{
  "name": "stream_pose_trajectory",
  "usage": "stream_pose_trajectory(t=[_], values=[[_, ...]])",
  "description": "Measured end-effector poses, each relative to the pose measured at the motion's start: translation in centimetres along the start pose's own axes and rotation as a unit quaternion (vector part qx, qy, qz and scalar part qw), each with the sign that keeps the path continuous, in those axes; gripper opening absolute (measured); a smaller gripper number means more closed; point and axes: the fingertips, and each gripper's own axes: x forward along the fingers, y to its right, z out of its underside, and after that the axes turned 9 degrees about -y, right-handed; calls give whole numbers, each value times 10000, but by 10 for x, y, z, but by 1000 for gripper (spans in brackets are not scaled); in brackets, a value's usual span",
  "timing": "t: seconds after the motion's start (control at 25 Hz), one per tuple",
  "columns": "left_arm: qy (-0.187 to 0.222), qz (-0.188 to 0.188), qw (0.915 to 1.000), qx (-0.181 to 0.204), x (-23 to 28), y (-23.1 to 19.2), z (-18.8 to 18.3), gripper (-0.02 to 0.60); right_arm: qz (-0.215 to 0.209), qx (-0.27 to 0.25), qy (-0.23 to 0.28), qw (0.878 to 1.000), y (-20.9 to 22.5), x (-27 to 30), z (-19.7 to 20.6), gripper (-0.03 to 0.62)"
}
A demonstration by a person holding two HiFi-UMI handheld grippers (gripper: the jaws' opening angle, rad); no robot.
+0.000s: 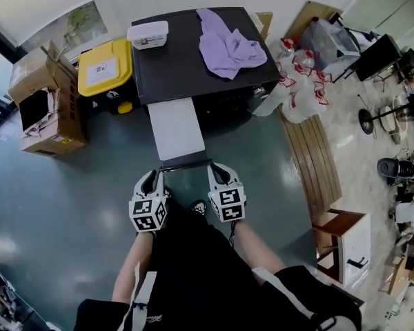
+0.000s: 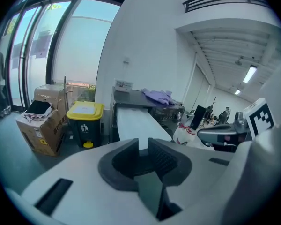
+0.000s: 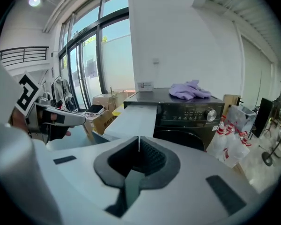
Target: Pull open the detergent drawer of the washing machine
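Floor (image 1: 110, 171) bears bin (image 1: 105, 66) by washer (image 1: 186, 64); left hand-held gripper (image 2: 143, 144) narrow, right hand-held gripper (image 3: 139, 143) closed.

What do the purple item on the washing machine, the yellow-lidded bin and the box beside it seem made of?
Purple item: soft fabric, matte, crumpled in folds.
Yellow-lidded bin: probably moulded plastic, smooth lid with slight sheen.
Box: brown cardboard, dull, flaps bent open.

Head view: high overhead, steeply down, wide-angle; washer (image 1: 186, 67) at top centre, drawer (image 1: 176, 129) running toward camera.
Left gripper view: low, near drawer end, facing washer from left of its front.
Right gripper view: equally low and near, further right, washer front in full view.
All three share washer, drawer, cloth (image 1: 228, 47).
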Motion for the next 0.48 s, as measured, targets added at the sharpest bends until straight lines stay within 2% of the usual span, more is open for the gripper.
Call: stream_pose_trajectory(t=[0.04,0.16,0.32,0.4,0.48], values=[[32,21,10000,47,-4,3,-5,58,-11,-2,27,10000,-3,-2,-7,9],[92,72,9998,152,-10,6,-20,25,-82,-21,44,10000,-16,0,-26,8],[224,312,9992,61,-19,3,-46,21,-108,-145,-10,9998,-38,5,-47,8],[285,416,9986,141,-25,1,-60,21,-138,-167,-40,9998,-51,6,-58,8],[319,367,9984,292,-34,-6,-72,21,-147,-117,-1,9998,-62,5,-73,9]])
